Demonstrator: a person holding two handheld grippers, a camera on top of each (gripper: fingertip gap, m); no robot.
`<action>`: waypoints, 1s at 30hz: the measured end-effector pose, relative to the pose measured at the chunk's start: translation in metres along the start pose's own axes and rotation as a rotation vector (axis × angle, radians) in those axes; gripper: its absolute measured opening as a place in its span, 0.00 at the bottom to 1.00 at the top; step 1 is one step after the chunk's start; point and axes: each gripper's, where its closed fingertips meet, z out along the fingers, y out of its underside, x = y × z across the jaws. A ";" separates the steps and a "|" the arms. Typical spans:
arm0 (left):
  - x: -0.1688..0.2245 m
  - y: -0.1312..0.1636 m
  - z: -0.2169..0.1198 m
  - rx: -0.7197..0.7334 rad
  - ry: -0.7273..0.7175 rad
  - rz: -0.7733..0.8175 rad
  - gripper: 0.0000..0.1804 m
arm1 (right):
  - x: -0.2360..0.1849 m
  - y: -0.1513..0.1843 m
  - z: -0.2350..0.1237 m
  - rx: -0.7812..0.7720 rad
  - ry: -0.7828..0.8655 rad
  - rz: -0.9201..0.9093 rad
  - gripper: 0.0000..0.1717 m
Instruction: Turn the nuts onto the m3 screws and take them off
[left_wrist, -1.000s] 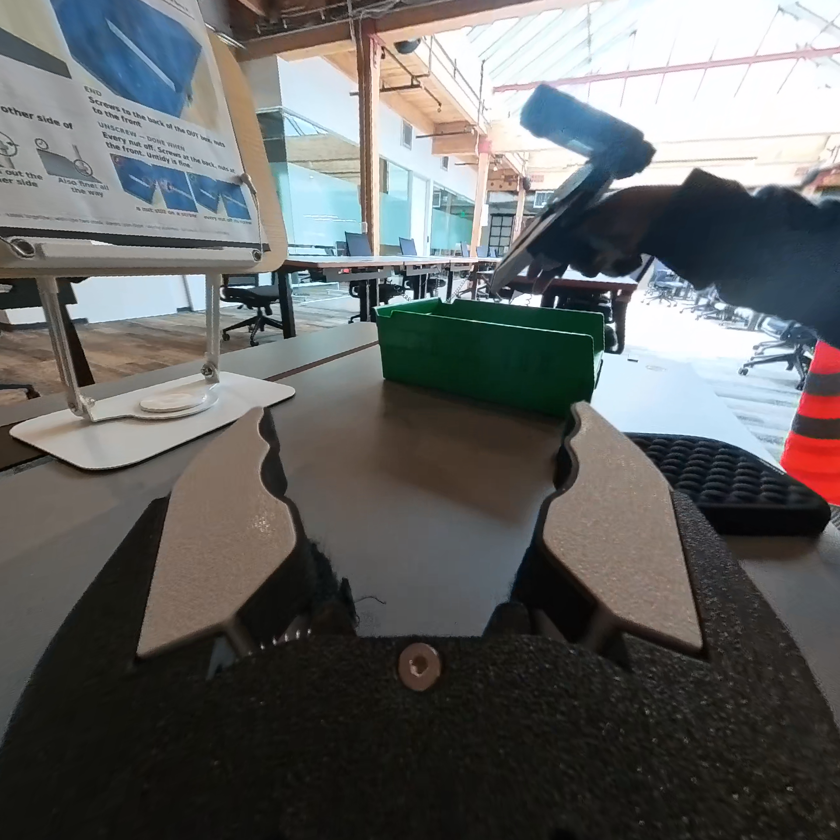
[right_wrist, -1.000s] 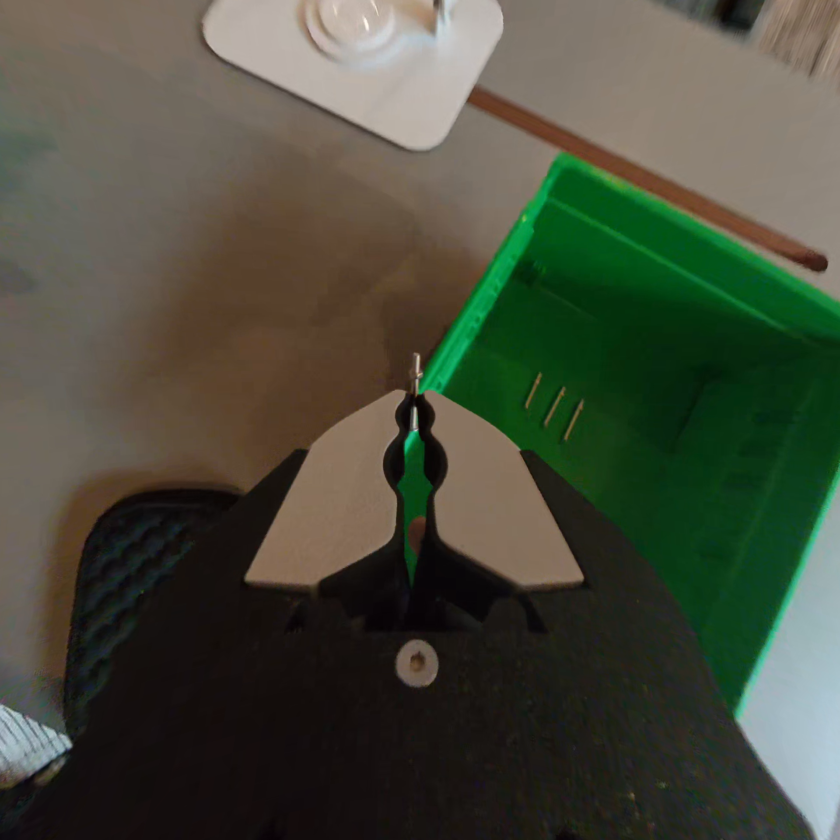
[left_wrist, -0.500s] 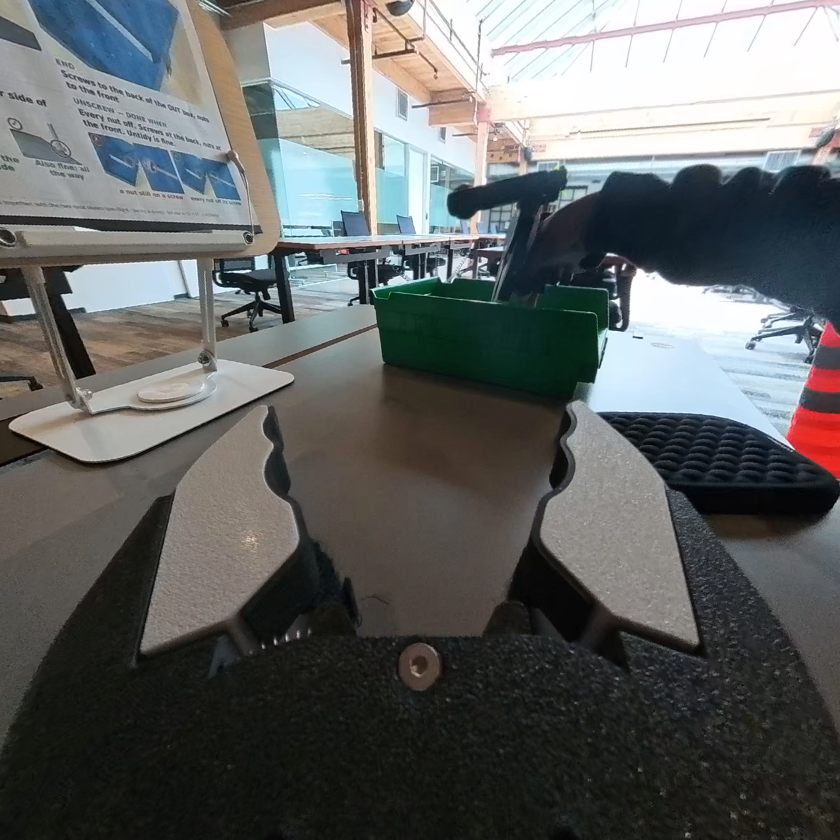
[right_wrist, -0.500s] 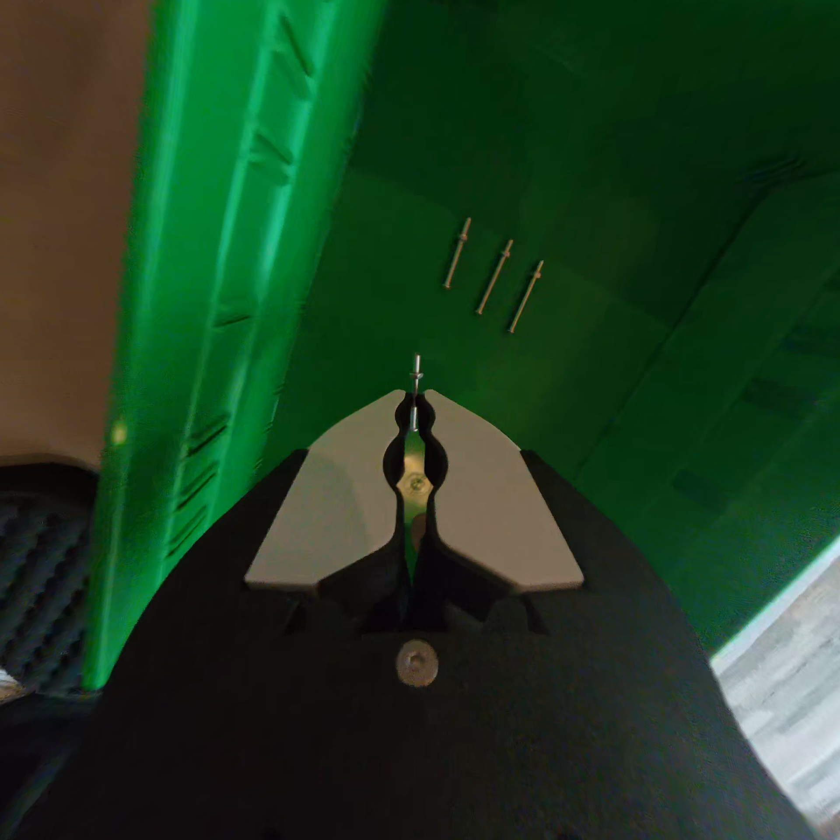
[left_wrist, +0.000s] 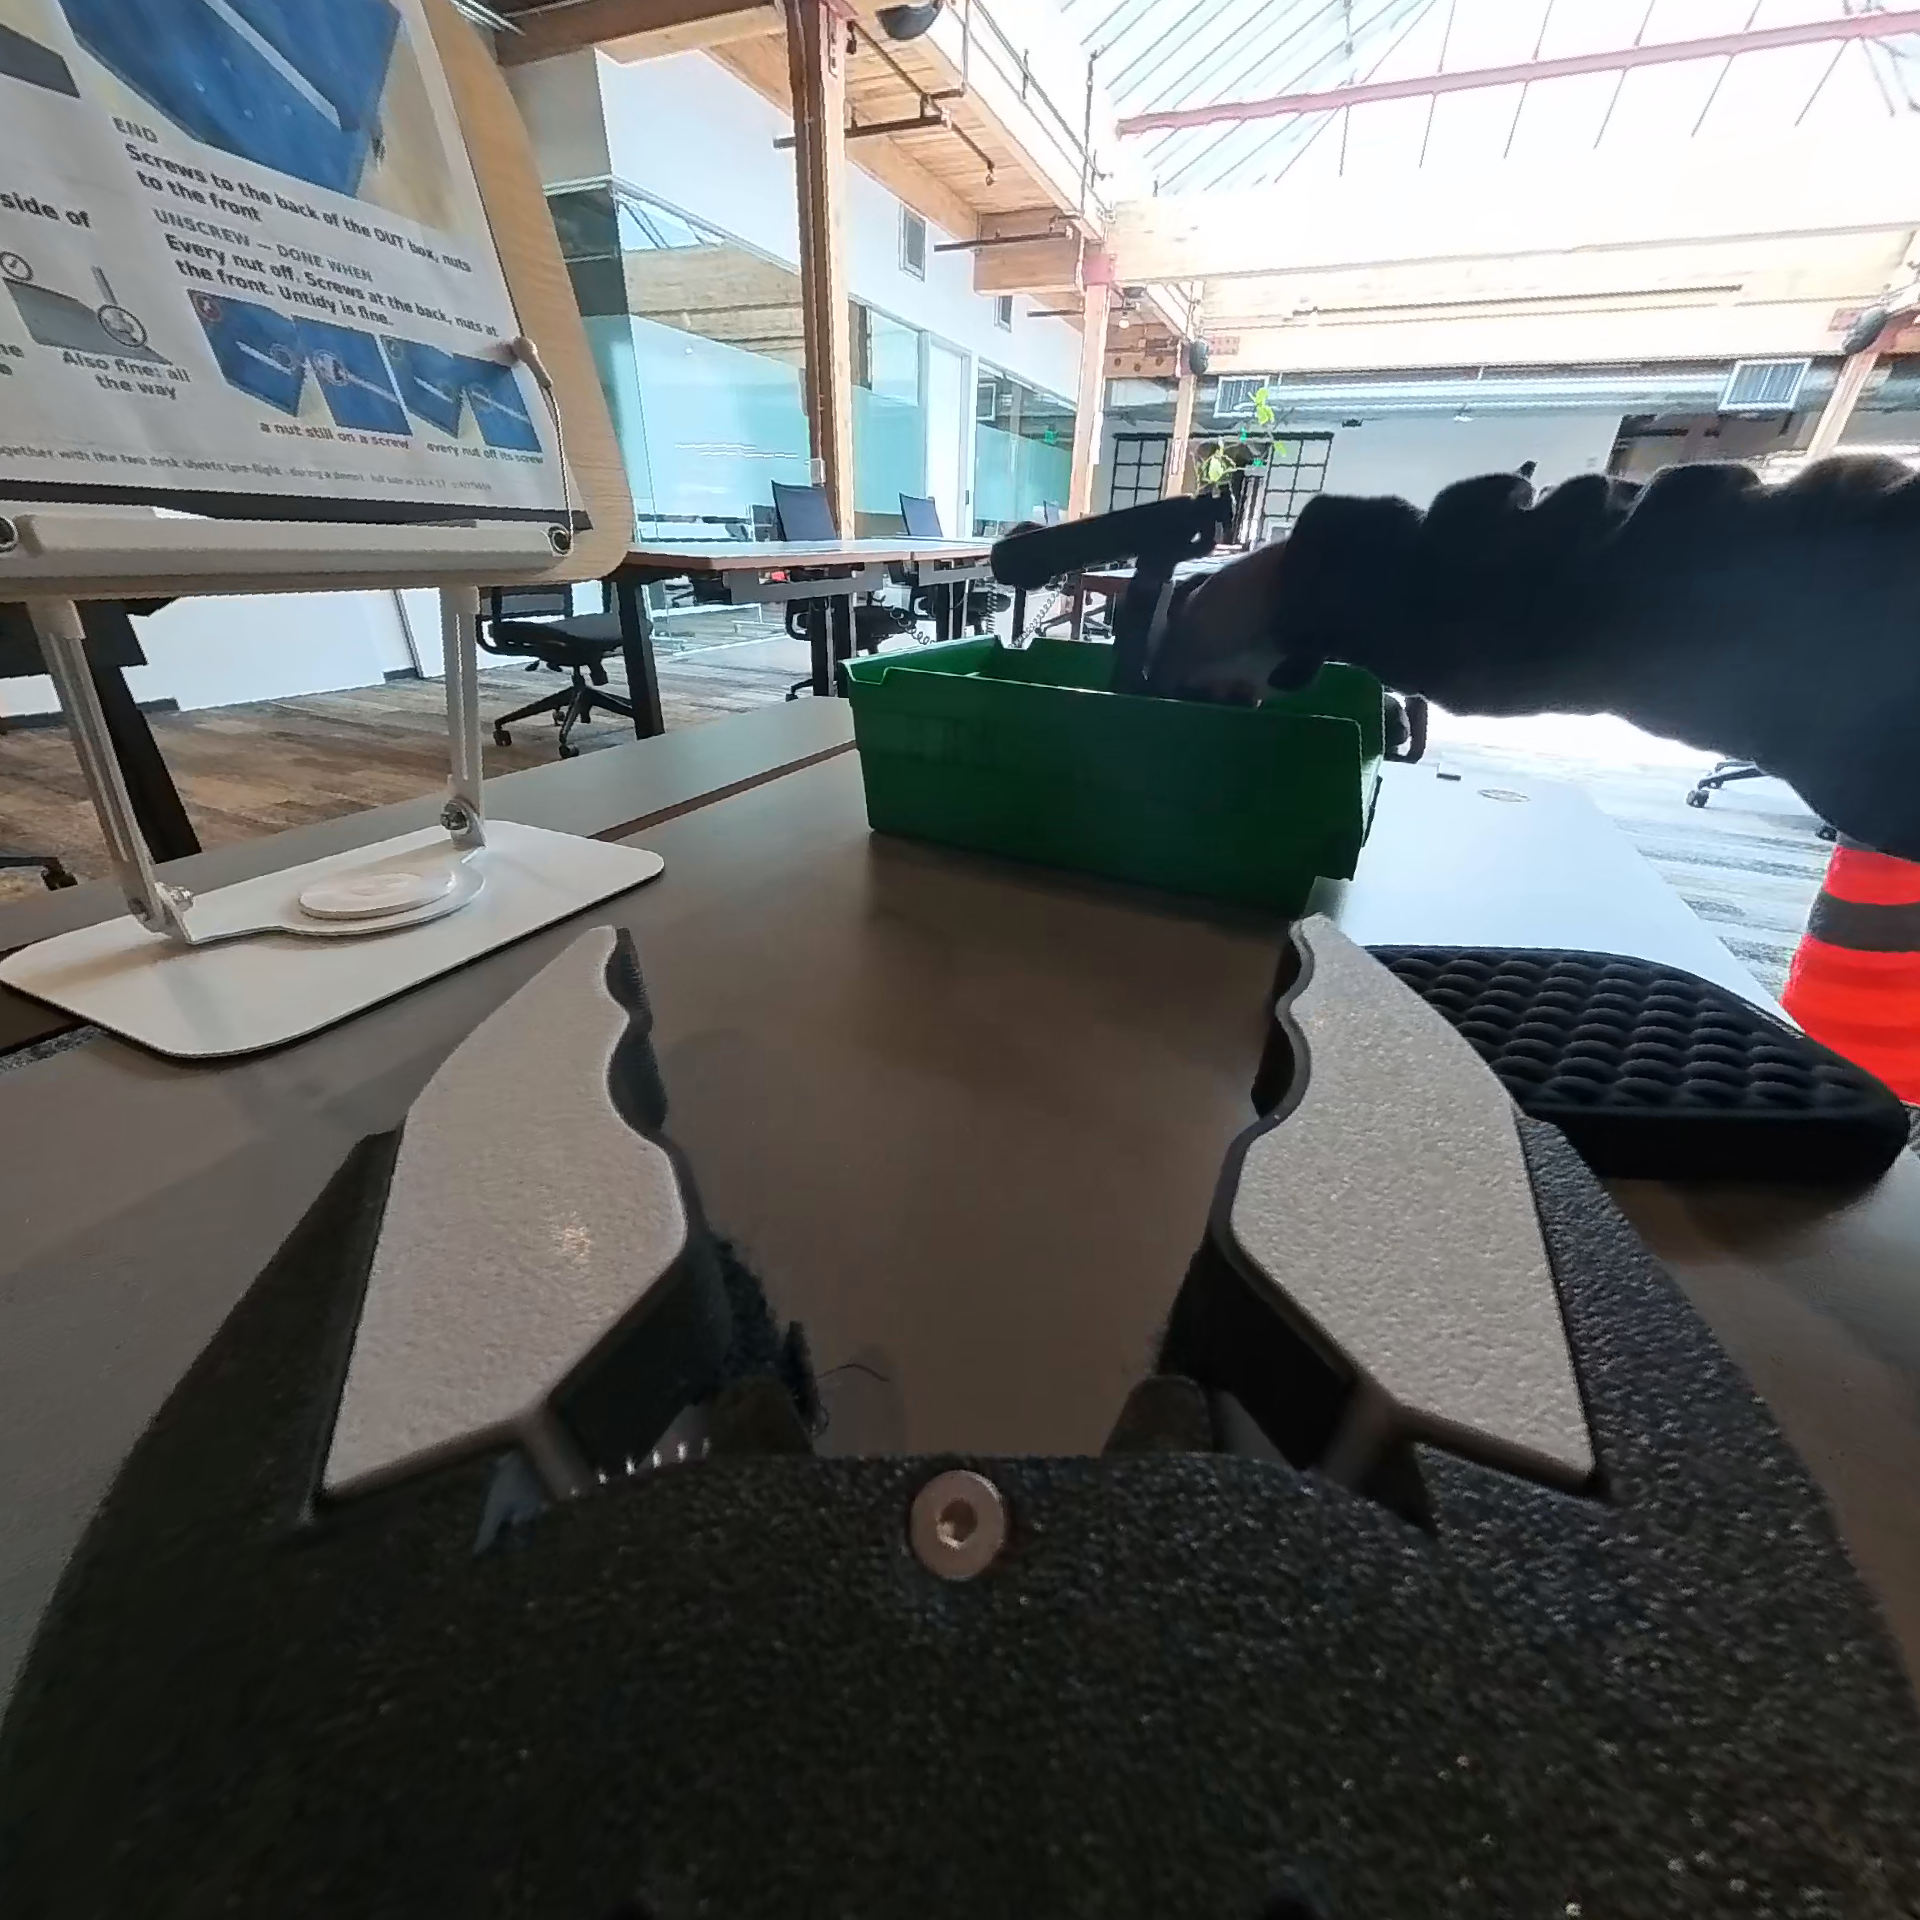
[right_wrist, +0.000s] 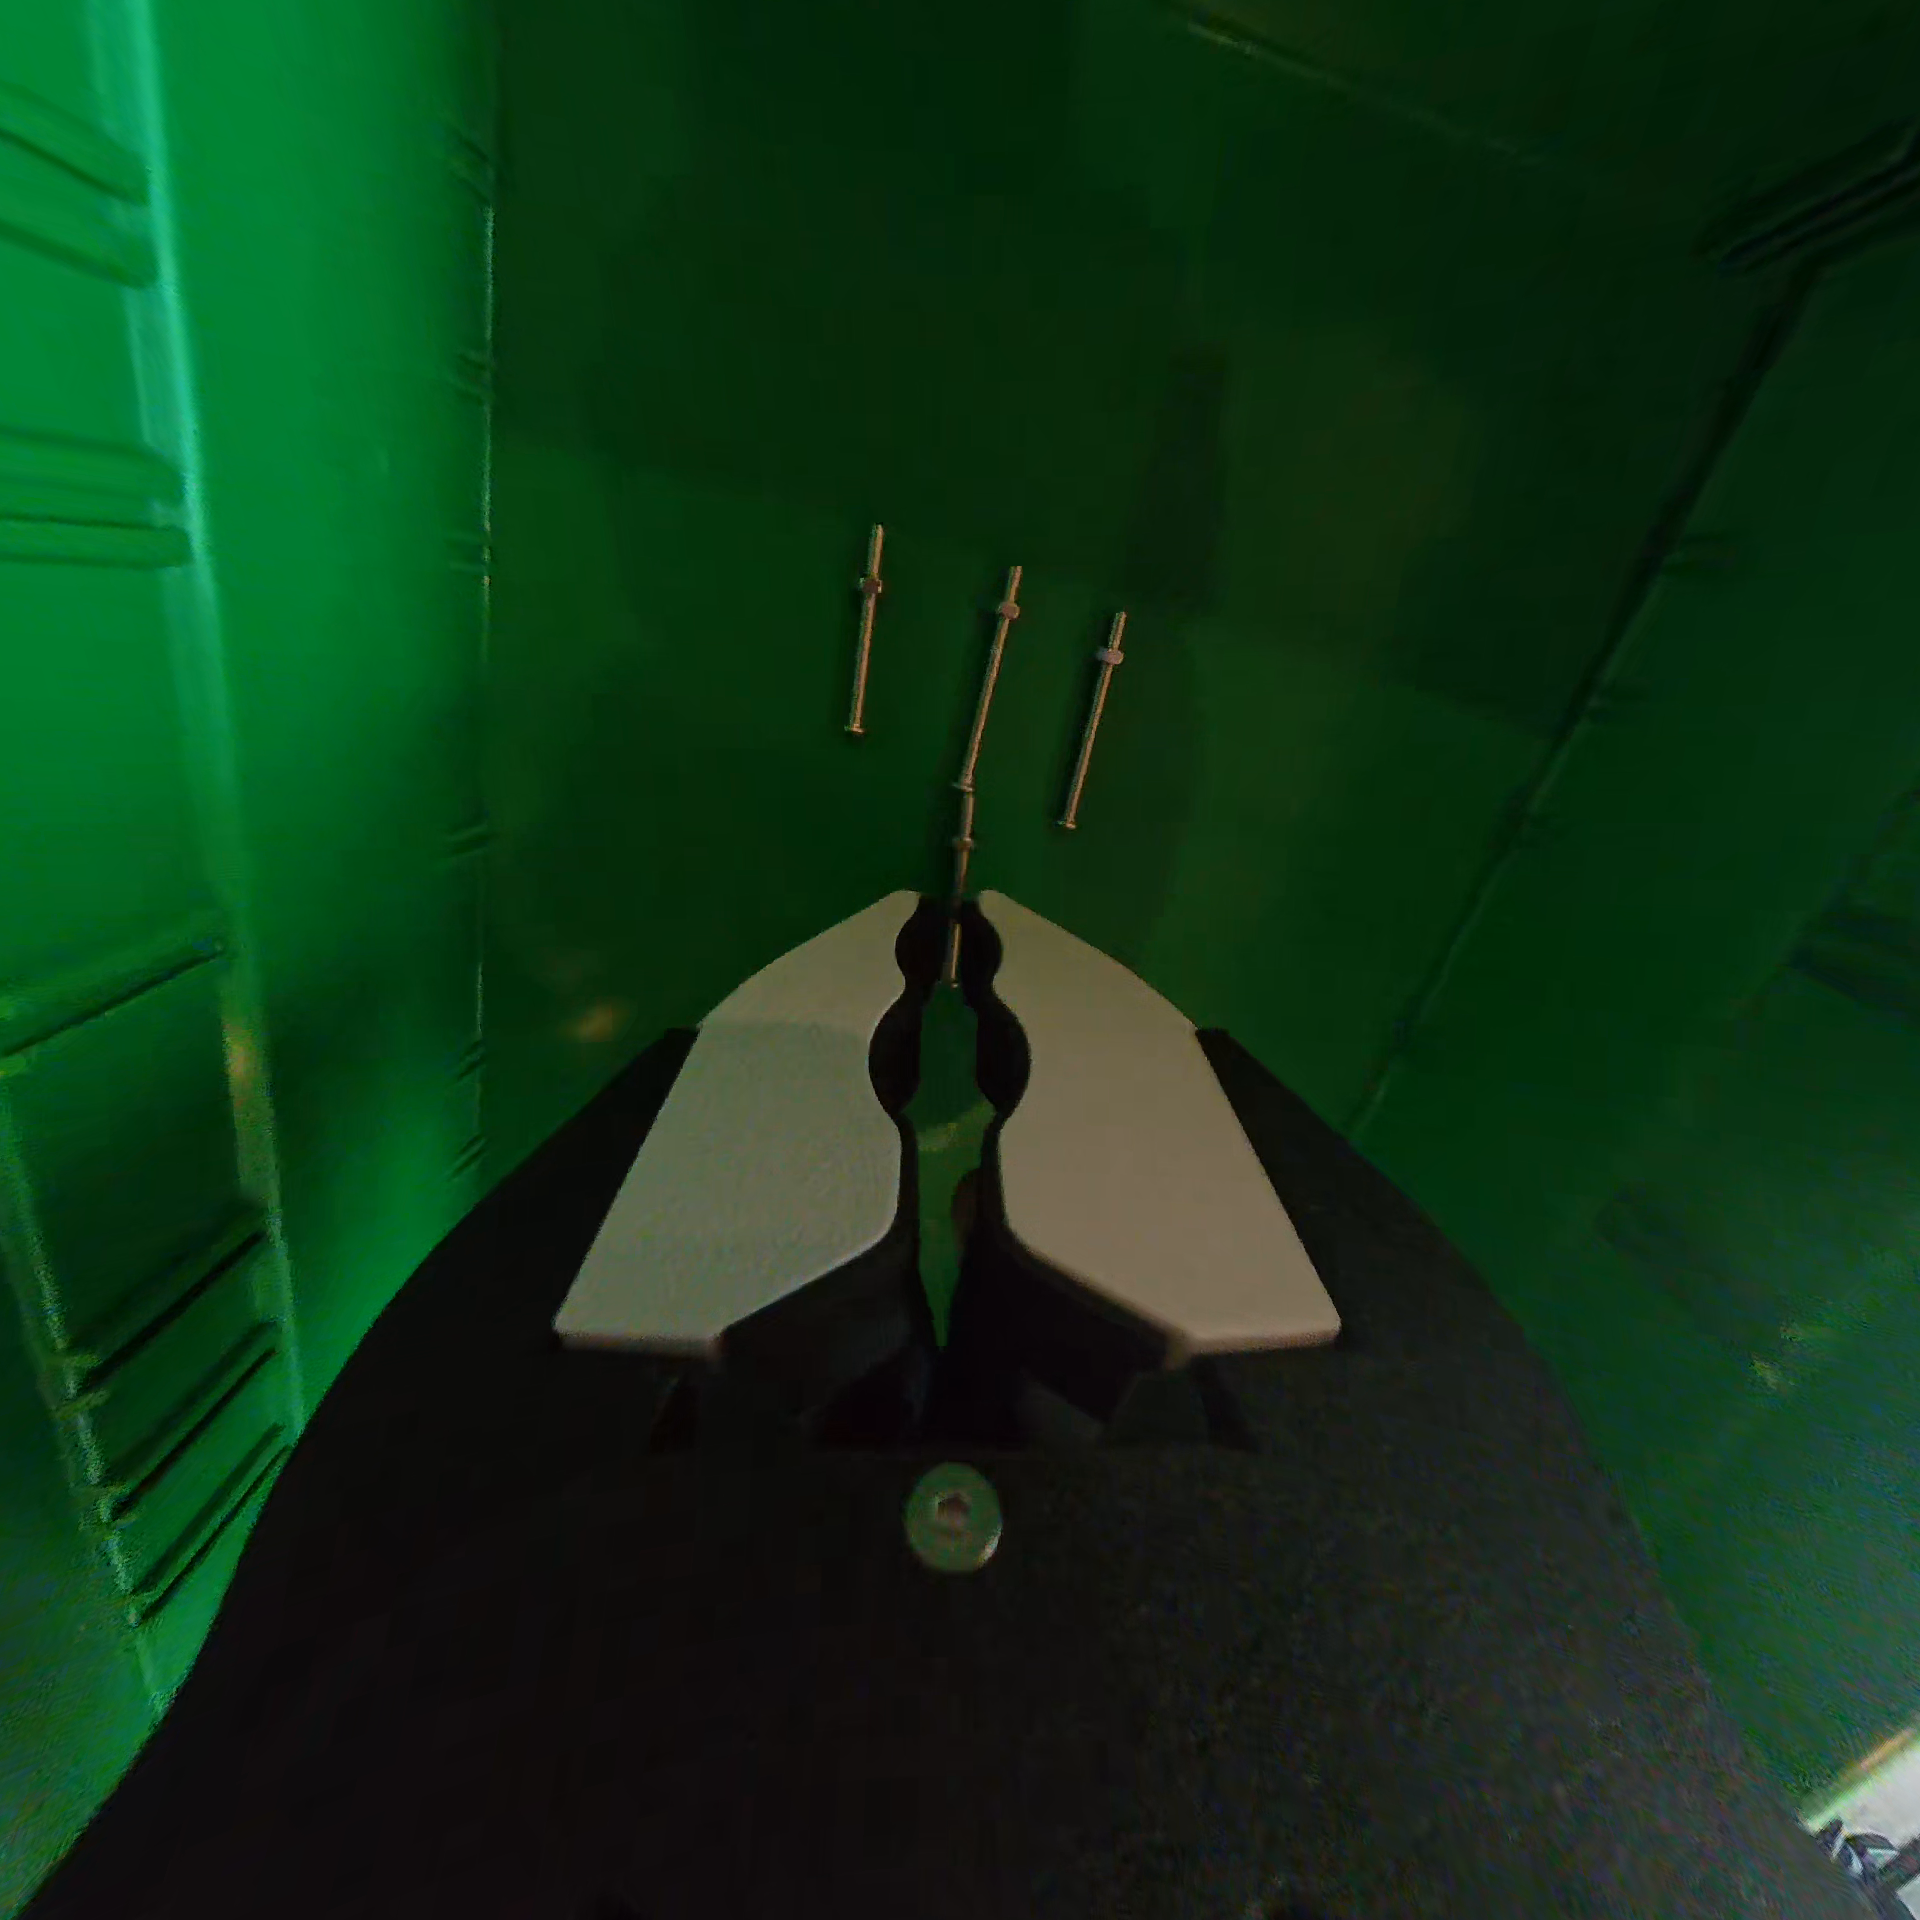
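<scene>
My right gripper (right_wrist: 951, 914) pinches a thin silver screw with small nut (right_wrist: 962, 842), long axis fwd, tip almost meeting middle of three screws (right_wrist: 992, 675) on green plastic bin (right_wrist: 312, 623) floor; left gripper (left_wrist: 956, 997) wide open, empty, well apart.

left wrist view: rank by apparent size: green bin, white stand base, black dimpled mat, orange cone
1. green bin
2. white stand base and black dimpled mat: look alike, not ranked
3. orange cone, though cut off by the frame edge, so its full size is unsure
</scene>
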 end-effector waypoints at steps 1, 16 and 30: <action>0.000 0.000 0.000 -0.001 0.001 0.000 0.62 | 0.000 0.001 0.001 0.000 -0.001 0.000 0.03; 0.001 0.001 0.000 -0.009 0.007 0.008 0.61 | -0.019 -0.038 -0.086 0.514 0.052 -0.007 0.18; 0.007 0.000 0.001 -0.001 0.039 0.002 0.57 | -0.317 -0.024 -0.257 1.628 -0.681 -0.574 0.20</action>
